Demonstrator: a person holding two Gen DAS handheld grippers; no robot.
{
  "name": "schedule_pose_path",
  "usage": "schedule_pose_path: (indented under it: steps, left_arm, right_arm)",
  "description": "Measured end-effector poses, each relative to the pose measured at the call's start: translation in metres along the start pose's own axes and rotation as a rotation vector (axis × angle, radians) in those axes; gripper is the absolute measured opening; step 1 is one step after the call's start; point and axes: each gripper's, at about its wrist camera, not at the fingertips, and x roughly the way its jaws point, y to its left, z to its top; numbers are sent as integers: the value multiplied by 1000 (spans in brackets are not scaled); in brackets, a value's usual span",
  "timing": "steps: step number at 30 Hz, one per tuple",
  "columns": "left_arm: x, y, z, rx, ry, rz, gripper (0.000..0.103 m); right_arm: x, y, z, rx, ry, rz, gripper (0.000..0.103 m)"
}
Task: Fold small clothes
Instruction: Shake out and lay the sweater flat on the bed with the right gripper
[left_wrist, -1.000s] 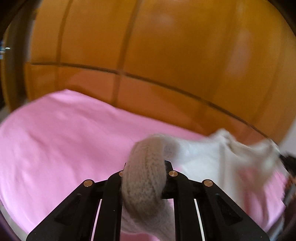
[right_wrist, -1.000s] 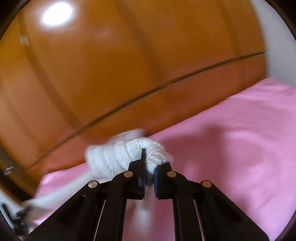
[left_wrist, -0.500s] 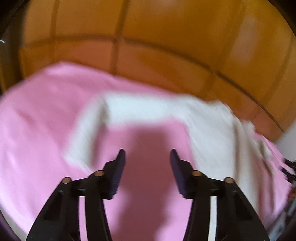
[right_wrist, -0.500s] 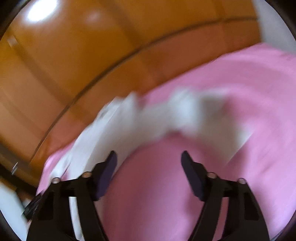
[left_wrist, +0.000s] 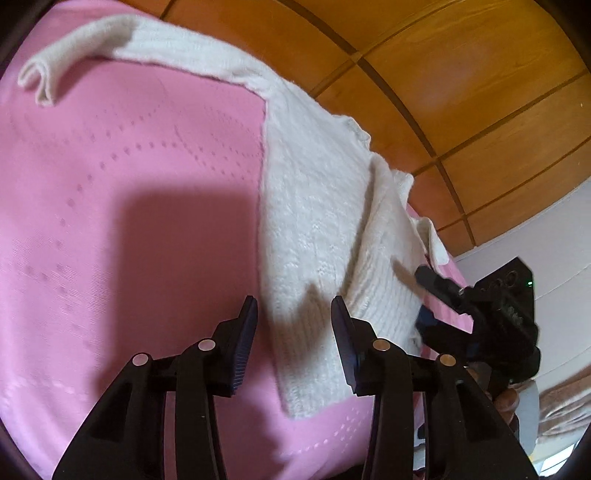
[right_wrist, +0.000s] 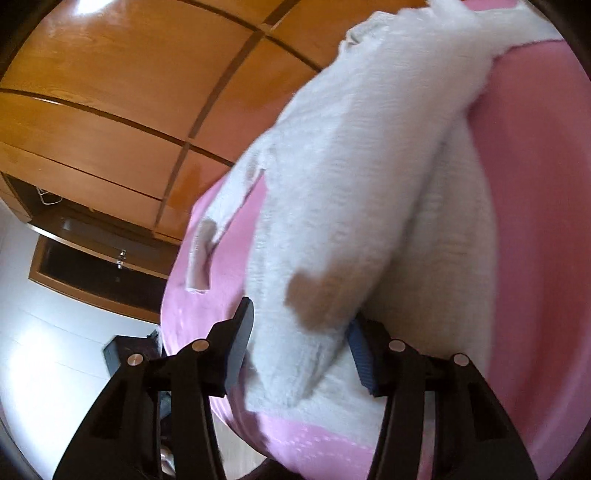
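Both my claws gape, holding nothing. White sweater (left_wrist: 314, 206) lies flat on pink sheet (left_wrist: 129, 184); hem under left claw (left_wrist: 293, 332), sleeve between right claw (right_wrist: 301, 332) jaws. Pinch the sleeve fully before folding.

The sweater (left_wrist: 310, 206) lies on the bed (left_wrist: 122, 221). In the left view, it runs from 11 o'clock down to 5 o'clock. One sleeve (left_wrist: 74, 48) lies at 11 o'clock. The wood wall (left_wrist: 461, 85) stands behind the bed, at 1 o'clock. The left gripper (left_wrist: 293, 321) is at 6 o'clock, over the sweater's bottom edge. The right gripper (left_wrist: 480, 306) is at 4 o'clock, by the sweater's other side. In the right view, a fold of sweater (right_wrist: 332, 229) lies between the fingers (right_wrist: 236, 343).
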Motion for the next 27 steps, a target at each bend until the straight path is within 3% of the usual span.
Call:
schedule_pose_path:
  steps: [1, 2, 3, 5, 9, 13, 16, 19, 22, 27]
  left_arm:
    - [3, -1, 0, -2, -7, -1, 40]
    - [6, -3, 1, -5, -12, -2, 36]
    - [10, -6, 3, -7, -12, -3, 18]
    - [5, -7, 8, 4, -10, 14, 9]
    - [-20, -13, 19, 51, -52, 13, 5]
    - [-74, -26, 31, 113, -123, -5, 3]
    - [-114, -31, 38, 125, -172, -19, 3]
    - [-146, -32, 38, 119, -194, -11, 3]
    - [-163, -29, 28, 104, -176, 28, 3]
    - [-147, 1, -12, 42, -56, 146, 3]
  right_arm:
    - [1, 4, 2, -13, -9, -15, 43]
    - [4, 5, -1, -24, -14, -32, 32]
    - [5, 8, 2, -41, -15, -66, 16]
    - [7, 12, 1, -73, -20, -105, 8]
    - [-52, 42, -2, -214, -131, -139, 7]
    - [-132, 68, 0, -317, -265, -147, 6]
    - [-196, 72, -4, -342, -364, -150, 6]
    - [-235, 62, -18, -333, -409, -174, 6]
    - [-248, 34, -36, -278, -398, -214, 6]
    - [-219, -33, -82, -167, -222, -315, 6]
